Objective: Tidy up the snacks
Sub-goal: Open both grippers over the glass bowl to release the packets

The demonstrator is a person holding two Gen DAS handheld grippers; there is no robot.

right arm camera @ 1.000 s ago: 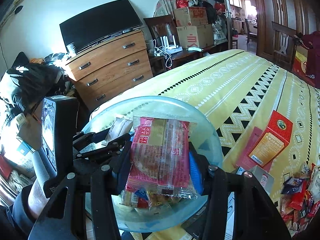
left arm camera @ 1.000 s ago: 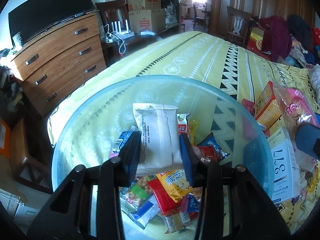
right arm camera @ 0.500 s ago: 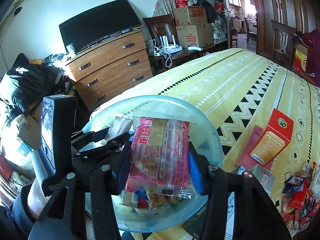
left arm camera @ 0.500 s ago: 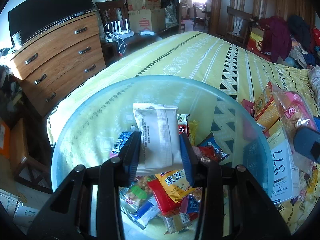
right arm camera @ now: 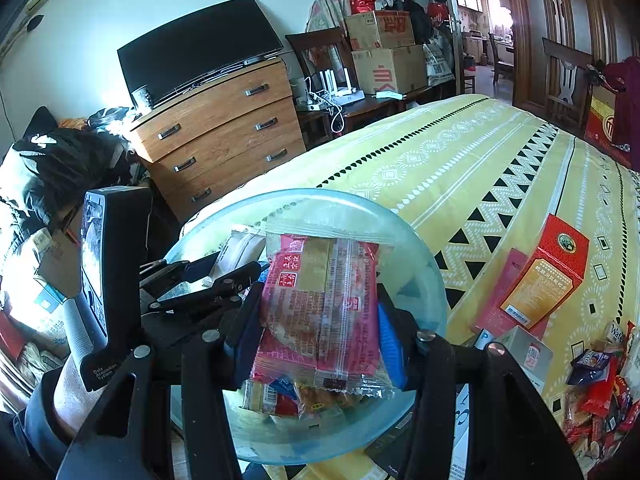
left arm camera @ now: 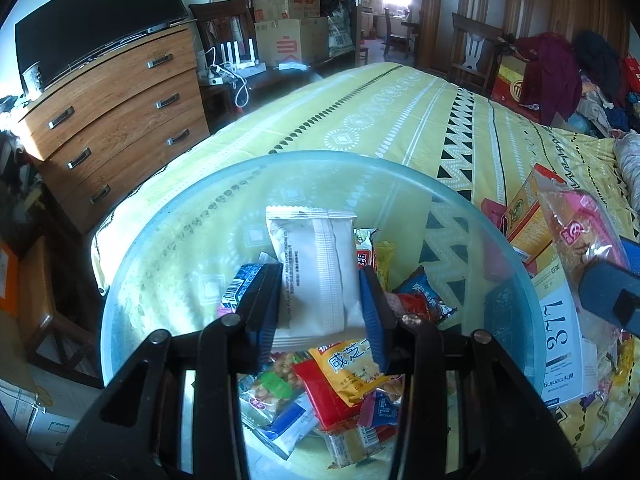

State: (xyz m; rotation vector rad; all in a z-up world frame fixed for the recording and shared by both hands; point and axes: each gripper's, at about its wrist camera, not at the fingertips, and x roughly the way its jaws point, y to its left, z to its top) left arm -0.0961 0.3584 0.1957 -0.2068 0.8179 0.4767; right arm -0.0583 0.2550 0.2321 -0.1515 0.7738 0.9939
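Both grippers' jaws clamp packets, white packet point(left arm camera: 316, 272) left, pink packet point(right arm camera: 320, 312) right, over the snack-filled bowl point(left arm camera: 180, 240)

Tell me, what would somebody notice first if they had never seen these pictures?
Probably the two snacks held up close: the left gripper clamps a white packet, and the right gripper clamps a pink packet. Both hang over a big clear bowl half full of colourful snacks, sitting on a yellow patterned bedspread.
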